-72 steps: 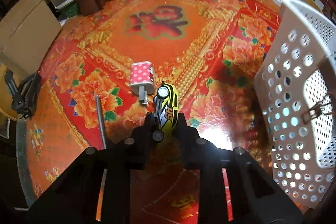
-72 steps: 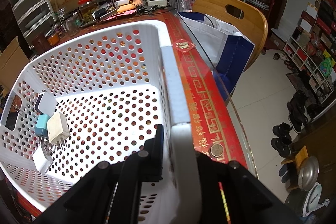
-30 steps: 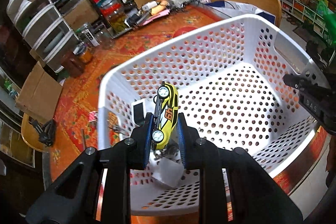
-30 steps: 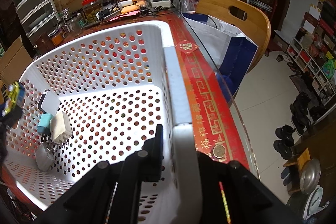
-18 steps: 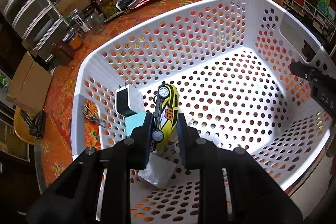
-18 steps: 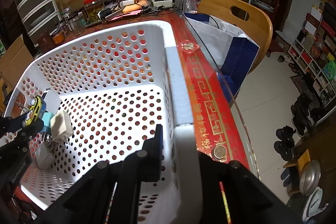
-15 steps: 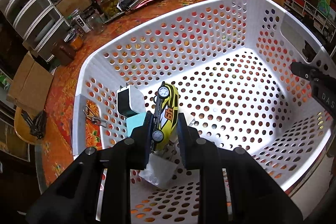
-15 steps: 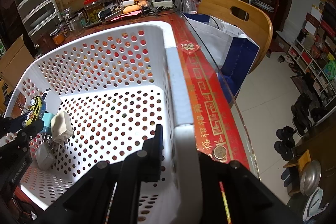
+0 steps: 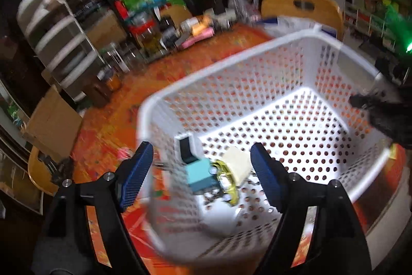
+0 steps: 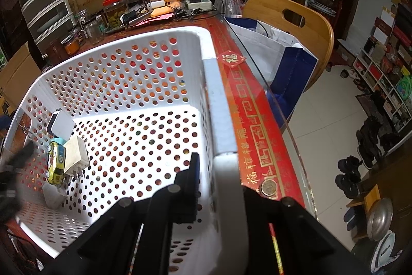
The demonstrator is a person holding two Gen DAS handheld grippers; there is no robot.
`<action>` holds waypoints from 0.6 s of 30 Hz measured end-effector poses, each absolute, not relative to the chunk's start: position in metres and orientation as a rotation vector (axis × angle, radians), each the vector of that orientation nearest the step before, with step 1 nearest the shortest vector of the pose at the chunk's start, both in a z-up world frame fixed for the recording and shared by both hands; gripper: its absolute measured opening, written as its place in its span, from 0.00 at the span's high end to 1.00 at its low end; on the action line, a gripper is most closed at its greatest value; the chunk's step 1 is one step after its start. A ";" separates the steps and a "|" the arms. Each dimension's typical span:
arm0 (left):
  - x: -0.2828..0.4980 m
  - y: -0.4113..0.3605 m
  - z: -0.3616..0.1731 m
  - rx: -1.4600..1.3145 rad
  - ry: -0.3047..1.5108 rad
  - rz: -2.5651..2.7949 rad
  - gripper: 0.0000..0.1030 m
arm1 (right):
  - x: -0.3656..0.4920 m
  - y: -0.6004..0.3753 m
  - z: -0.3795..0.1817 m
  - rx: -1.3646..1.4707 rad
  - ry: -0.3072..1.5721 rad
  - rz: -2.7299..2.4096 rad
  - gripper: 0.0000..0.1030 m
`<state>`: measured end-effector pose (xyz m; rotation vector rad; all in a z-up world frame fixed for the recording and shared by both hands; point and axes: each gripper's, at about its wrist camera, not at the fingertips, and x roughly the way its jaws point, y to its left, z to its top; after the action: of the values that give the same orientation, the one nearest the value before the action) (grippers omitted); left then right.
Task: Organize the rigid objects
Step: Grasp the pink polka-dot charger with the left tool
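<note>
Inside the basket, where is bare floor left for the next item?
The white perforated plastic basket has bare floor from its middle to the wall that the right gripper clamps. The far corner is crowded: yellow toy car, chargers.

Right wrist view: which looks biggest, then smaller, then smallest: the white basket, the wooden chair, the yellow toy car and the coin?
1. white basket, though it is nearest the camera
2. wooden chair, which is farther away
3. yellow toy car
4. coin

The yellow toy car (image 10: 56, 162) lies in the white basket (image 10: 144, 43) (against the chargers (image 10: 75, 154)).
</note>
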<state>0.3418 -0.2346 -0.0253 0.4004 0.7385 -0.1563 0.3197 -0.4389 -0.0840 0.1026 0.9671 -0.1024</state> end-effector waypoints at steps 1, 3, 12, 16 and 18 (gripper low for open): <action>0.338 -0.218 -0.008 0.373 0.702 -0.152 0.25 | 0.320 -0.439 -0.084 0.102 0.965 -0.102 0.91; 0.338 -0.180 0.023 0.304 0.634 -0.095 0.14 | 0.320 -0.439 -0.084 0.105 0.967 -0.103 0.91; 0.465 -0.021 -0.029 0.093 0.930 0.083 0.00 | 0.320 -0.440 -0.082 0.113 0.959 -0.098 0.91; 0.503 -0.015 -0.089 0.044 1.055 0.043 0.06 | 0.321 -0.441 -0.081 0.128 0.952 -0.102 0.91; 0.516 -0.021 -0.108 0.034 1.090 0.030 0.13 | 0.321 -0.441 -0.082 0.132 0.952 -0.102 0.91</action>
<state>0.5164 -0.0206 -0.1078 0.0341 1.0898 0.0303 0.3210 -0.4412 -0.0818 0.1324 0.9523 -0.1024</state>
